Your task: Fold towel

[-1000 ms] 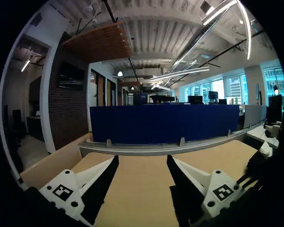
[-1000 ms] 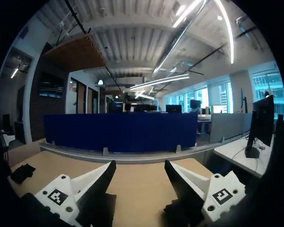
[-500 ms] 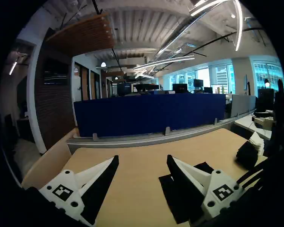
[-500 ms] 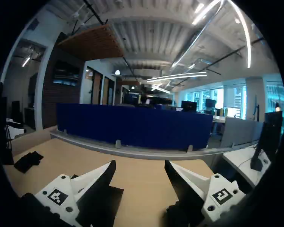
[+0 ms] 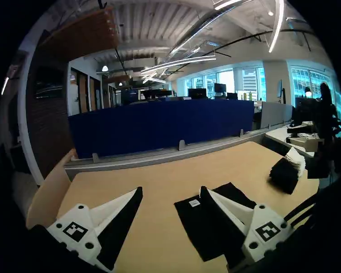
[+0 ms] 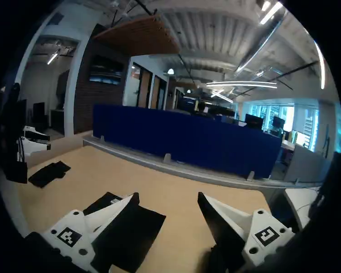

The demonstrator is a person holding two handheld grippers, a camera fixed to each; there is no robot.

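A black towel (image 5: 206,224) with a small white tag lies flat on the light wooden table (image 5: 170,166), partly behind the right finger of my left gripper (image 5: 170,190). That gripper is open above the table with nothing between its fingers. In the right gripper view the black towel (image 6: 133,224) lies flat behind the left finger of my right gripper (image 6: 167,195), which is also open and holds nothing.
A stack of folded black towels (image 5: 286,173) sits near the table's right edge. Another black cloth (image 6: 47,173) lies at the far left of the table. A blue partition (image 5: 161,125) runs along the table's far edge, with other desks beyond it.
Both views have tilted down toward the table and swung sideways. The flat black towel and the stack have come further into view. Both grippers stayed open.
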